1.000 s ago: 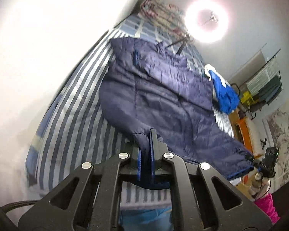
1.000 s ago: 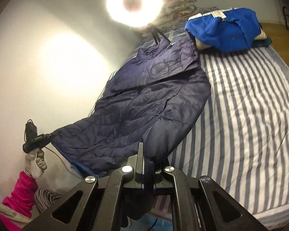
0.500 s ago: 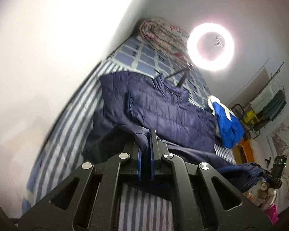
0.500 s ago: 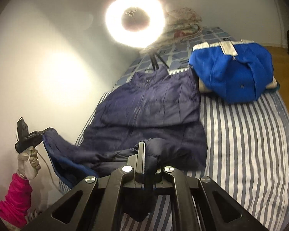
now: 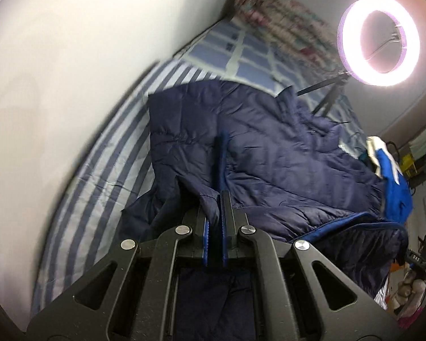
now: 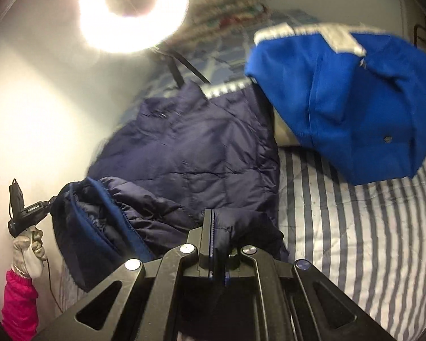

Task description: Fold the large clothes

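A: Where does your navy quilted jacket (image 5: 284, 153) lie?
B: On the striped bed (image 6: 355, 221), collar at the far end, long axis running near to far.
A: And your jaws?
B: Left gripper (image 5: 214, 213) and right gripper (image 6: 214, 227) each pinch its near hem.

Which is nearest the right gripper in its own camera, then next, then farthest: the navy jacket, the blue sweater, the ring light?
1. Navy jacket: clamped in the right gripper, straight ahead.
2. Blue sweater: farther up the bed, to the right.
3. Ring light: farthest, at the head of the bed, upper left.
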Motion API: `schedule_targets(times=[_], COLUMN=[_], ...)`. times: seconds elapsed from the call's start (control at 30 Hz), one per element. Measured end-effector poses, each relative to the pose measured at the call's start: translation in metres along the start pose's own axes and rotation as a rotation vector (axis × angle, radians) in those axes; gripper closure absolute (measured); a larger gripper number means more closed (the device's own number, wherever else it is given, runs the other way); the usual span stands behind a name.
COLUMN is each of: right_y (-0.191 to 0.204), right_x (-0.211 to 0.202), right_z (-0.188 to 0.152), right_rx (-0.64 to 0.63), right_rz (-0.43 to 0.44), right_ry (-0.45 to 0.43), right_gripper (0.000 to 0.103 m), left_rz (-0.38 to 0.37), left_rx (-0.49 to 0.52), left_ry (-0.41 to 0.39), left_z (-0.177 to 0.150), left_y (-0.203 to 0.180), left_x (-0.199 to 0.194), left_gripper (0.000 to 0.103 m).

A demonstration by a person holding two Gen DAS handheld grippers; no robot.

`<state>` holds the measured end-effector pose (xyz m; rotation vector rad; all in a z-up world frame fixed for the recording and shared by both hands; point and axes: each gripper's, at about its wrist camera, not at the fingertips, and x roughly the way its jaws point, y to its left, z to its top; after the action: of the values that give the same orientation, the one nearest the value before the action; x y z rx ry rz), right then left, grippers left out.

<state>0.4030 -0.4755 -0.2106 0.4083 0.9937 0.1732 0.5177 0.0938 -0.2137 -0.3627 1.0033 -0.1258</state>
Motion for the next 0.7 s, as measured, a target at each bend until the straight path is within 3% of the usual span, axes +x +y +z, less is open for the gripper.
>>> schedule_targets(times=[0.13,0.2,0.37,0.47,0.53,0.6,0.7], right_y=[-0.018,-0.026,-0.041,-0.049,-0.052,-0.053,-0.056], right_x=[0.031,0.039,0.041,0.026,0.011,-0.005,-0.001], right_z=[0.004,0.006,0.010,0.012,0.012,0.008,0.000], right_rx=[0.044,0.068,0.126,0.128,0.105,0.044,0.002], right_rz=[-0.008,0.019,0.080,0.095,0.096,0.058,0.022], right_ry=[0.038,0.048,0.056,0.030,-0.014,-0.069,-0.039], right_gripper=[0.100,0.098,0.078,0.054,0.033,0.029,0.029], left_rz=[-0.001,-0.025,-0.091,-0.109,-0.079,-0.067,-0.029], left_rx=[-0.044,-0.070,-0.091,-0.048,-0.009,-0.010,0.012], left_ry=[0.045,0.058,0.063,0.033,-0.013,-0.038,-0.059], left_z=[0.005,0.008,0.025,0.035,0.040,0.044,0.043], left_y=[0.013,0.017,0.020,0.016,0.016,0.025,0.036], left_x=[0.034,0.041,0.030,0.012,-0.002,-0.012,-0.014], left_gripper=[0.098,0.092,0.066,0.055,0.050,0.050,0.050])
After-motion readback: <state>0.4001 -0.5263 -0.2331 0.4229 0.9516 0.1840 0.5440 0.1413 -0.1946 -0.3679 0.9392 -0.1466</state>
